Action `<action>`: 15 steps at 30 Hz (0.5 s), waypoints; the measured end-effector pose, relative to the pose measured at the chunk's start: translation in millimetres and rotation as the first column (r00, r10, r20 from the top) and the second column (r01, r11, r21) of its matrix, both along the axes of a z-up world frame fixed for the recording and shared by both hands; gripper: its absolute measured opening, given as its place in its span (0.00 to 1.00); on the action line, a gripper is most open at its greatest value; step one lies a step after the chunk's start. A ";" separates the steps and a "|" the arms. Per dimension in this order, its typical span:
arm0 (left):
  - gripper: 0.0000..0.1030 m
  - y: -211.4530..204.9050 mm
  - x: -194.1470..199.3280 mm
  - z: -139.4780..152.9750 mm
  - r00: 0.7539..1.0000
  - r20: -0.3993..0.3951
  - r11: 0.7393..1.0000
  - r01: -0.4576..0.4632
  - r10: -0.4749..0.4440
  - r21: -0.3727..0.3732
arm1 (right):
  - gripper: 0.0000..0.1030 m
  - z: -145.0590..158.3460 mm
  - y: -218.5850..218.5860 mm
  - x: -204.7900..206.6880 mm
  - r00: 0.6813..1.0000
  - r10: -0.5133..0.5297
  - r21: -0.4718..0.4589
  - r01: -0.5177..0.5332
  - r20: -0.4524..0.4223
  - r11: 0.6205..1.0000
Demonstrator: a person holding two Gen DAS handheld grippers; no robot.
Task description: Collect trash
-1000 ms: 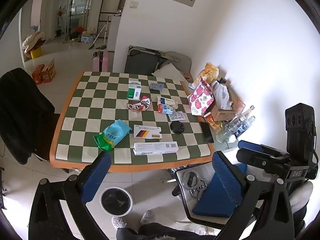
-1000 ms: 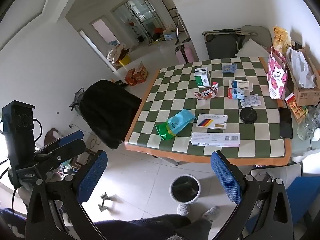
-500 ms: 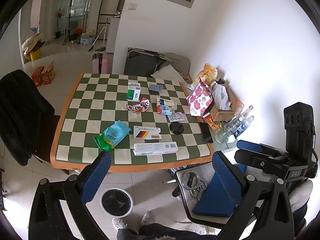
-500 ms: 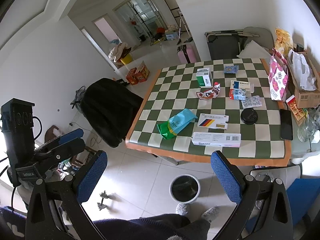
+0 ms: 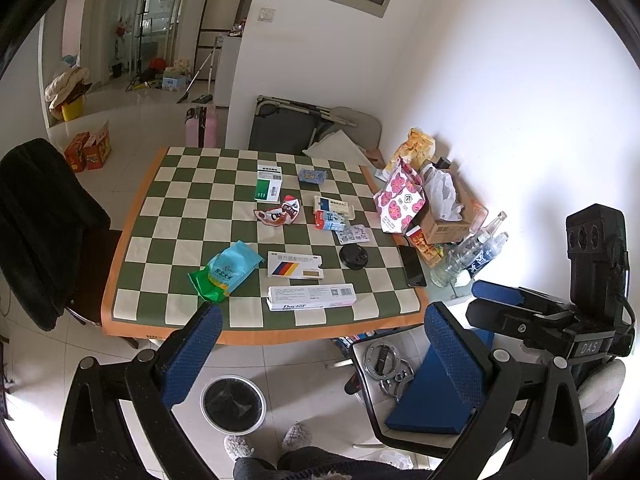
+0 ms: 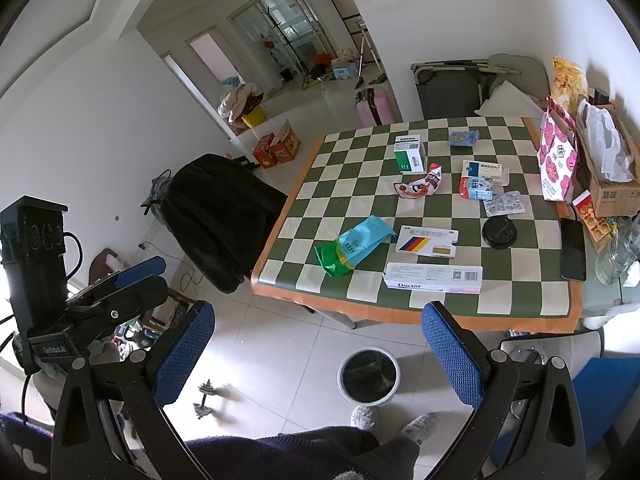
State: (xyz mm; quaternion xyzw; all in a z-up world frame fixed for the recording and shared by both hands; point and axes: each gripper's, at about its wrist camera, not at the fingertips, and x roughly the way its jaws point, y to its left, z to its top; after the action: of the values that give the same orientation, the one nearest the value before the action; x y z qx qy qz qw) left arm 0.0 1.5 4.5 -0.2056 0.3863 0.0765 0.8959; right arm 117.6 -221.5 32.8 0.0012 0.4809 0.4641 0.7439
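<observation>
A checkered table [image 5: 180,216] [image 6: 360,200] holds trash: a blue-green bag [image 5: 228,272] [image 6: 356,246], a long white box [image 5: 312,297] [image 6: 434,278], a striped box [image 5: 295,265] [image 6: 427,241], a black lid [image 5: 353,257] [image 6: 499,232], a red wrapper [image 5: 280,213] [image 6: 420,184], a green box [image 5: 269,183] [image 6: 409,153] and blister packs [image 5: 354,234]. A white bin [image 5: 233,404] [image 6: 369,376] stands on the floor before the table. My left gripper [image 5: 320,356] and right gripper [image 6: 318,360] are open and empty, held back from the table above the floor.
A black chair [image 5: 36,220] [image 6: 220,216] stands left of the table. A pink floral bag [image 5: 400,200], a cardboard box [image 5: 444,224], bottles [image 5: 468,256] and a phone [image 5: 412,266] crowd the right side. A blue-seated chair [image 5: 436,404] and a dumbbell [image 6: 206,396] are on the floor.
Both grippers have drawn back and up slightly; the table looks a little smaller. Both stay open and empty. Nothing on the table has moved.
</observation>
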 end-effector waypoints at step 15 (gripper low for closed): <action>1.00 -13.4 1.6 20.5 1.000 0.003 1.000 0.005 -0.005 -0.001 | 1.00 0.9 0.6 -1.2 1.000 -0.002 -0.003 0.002 0.004 1.000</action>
State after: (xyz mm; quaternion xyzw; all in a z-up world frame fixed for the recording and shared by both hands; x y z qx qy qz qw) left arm 1.7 -12.0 25.0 -0.2050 0.3853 0.0735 0.8967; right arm 116.4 -220.8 33.6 -0.0001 0.4802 0.4626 0.7453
